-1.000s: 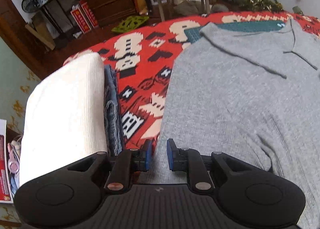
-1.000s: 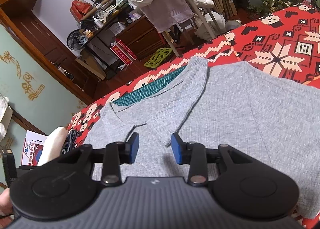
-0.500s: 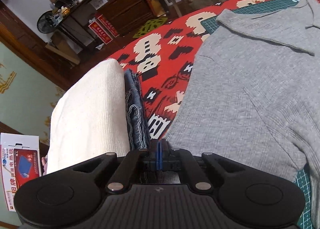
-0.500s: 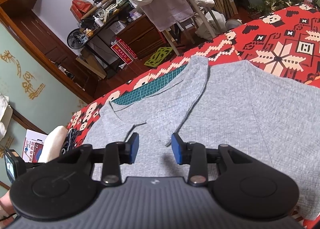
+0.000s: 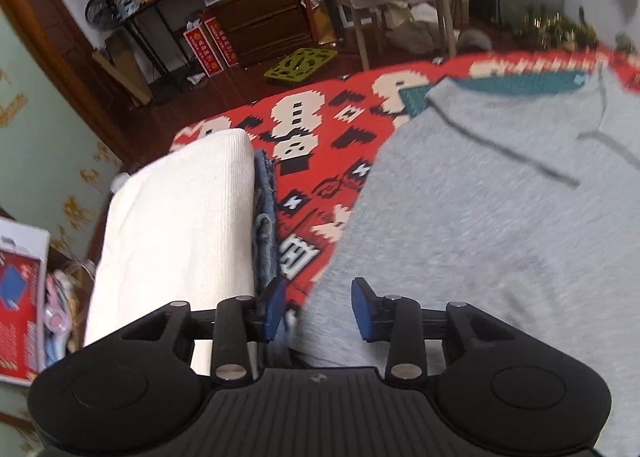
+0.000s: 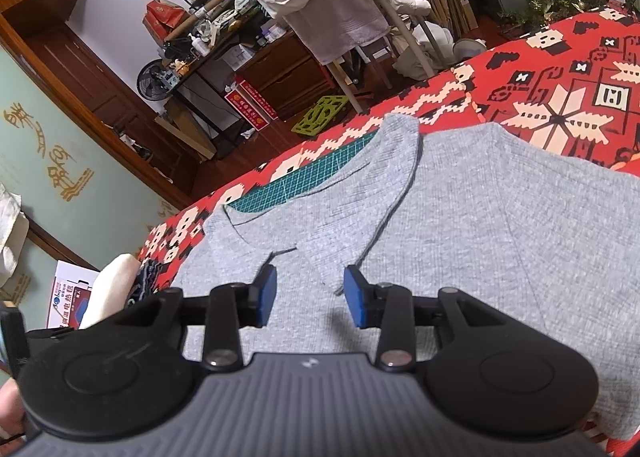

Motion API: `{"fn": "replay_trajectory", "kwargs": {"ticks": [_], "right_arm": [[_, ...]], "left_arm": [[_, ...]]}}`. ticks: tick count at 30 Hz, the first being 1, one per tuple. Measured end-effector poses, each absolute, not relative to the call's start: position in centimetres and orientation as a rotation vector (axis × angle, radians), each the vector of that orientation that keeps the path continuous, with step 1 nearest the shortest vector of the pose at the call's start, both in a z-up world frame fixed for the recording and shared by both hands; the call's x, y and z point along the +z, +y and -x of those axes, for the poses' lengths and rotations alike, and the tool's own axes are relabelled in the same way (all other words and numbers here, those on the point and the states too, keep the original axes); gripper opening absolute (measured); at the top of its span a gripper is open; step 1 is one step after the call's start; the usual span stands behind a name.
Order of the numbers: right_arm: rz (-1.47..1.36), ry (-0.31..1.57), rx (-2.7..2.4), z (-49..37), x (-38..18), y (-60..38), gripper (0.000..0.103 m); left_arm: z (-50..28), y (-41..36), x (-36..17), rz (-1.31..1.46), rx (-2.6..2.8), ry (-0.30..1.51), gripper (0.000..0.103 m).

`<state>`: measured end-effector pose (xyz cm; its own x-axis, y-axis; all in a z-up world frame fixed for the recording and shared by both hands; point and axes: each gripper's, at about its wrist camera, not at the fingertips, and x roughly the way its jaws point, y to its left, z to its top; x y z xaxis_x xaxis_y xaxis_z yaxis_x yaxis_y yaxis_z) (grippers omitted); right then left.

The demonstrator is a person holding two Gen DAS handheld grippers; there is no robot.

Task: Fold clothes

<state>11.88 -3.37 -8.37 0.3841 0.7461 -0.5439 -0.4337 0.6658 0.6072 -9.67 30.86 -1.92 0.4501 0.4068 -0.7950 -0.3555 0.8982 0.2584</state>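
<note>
**A:** ok so compared to half a sec back, the left gripper [image 5: 318, 307] went from pads pressed flat together to spreading apart, jaws opening right now, and the view has pulled back up off the cloth. Nothing's pinched in there as far as I can see: the side edge of the grey sweater [image 5: 500, 217] and a bit of the red patterned blanket [image 5: 320, 145] just show through the gap. The right gripper [image 6: 310, 295] hasn't budged at all.

**B:** so which one's closer to something grabbable?

**A:** my guess is the left. The sweater's side edge runs straight away from its fingers toward the collar [image 6: 360, 193], so the long axis of the body pretty much lines up with where it points, and the cloth lies mostly to the right of that edge. The right one hangs over the chest just below the collar point, jaws partly apart, no fabric between them.

**B:** and the sweater itself?

**A:** lying flat, front side up on the blanket, with a green cutting mat [image 6: 316, 181] peeking out under the neckline. Fine ribbed knit, collar spread open, pretty smooth. Not folded yet. Just left of it sits a stack: a folded cream garment [image 5: 180, 229] on top of denim [image 5: 265, 217].
</note>
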Motion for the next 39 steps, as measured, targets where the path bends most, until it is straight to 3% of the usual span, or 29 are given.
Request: {"fn": "replay_trajectory", "kwargs": {"ticks": [5, 8, 10, 17, 23, 24, 27, 30, 35, 39], "right_arm": [[-0.380, 0.893, 0.786, -11.6, -8.2, -3.1, 0.041], [-0.364, 0.890, 0.792, -11.3, -8.0, -2.8, 0.041], [-0.356, 0.883, 0.800, -11.0, -7.7, -2.7, 0.041], [-0.345, 0.870, 0.813, -10.6, -7.2, -2.9, 0.041], [-0.281, 0.892, 0.793, -10.5, -7.8, -2.5, 0.041], [-0.263, 0.890, 0.789, -10.3, -7.8, -2.3, 0.042], [-0.198, 0.868, 0.783, -9.6, -7.2, -1.8, 0.060], [-0.132, 0.849, 0.785, -8.4, -6.4, -1.1, 0.069], [-0.091, 0.839, 0.804, -5.0, -4.6, -0.9, 0.092], [-0.063, 0.821, 0.772, -1.8, -2.3, -1.6, 0.102]], "left_arm": [[11.2, 29.1, -2.3, 0.037, 0.461, 1.013, 0.036], [11.7, 29.2, -3.8, 0.080, 0.473, 1.009, 0.018], [11.9, 29.6, -5.0, 0.093, 0.483, 1.026, 0.017], [12.8, 30.2, -5.1, 0.083, 0.567, 1.056, 0.032], [13.0, 28.7, -4.0, 0.065, 0.580, 1.026, 0.035], [13.0, 28.2, -3.5, 0.058, 0.562, 1.011, 0.037], [13.0, 27.0, -2.3, 0.054, 0.521, 0.988, 0.043], [13.2, 25.8, -0.7, 0.086, 0.479, 0.959, 0.047], [14.1, 22.9, 2.6, 0.125, 0.409, 0.888, 0.075], [15.0, 19.5, 4.2, 0.109, 0.360, 0.866, 0.083]]}}
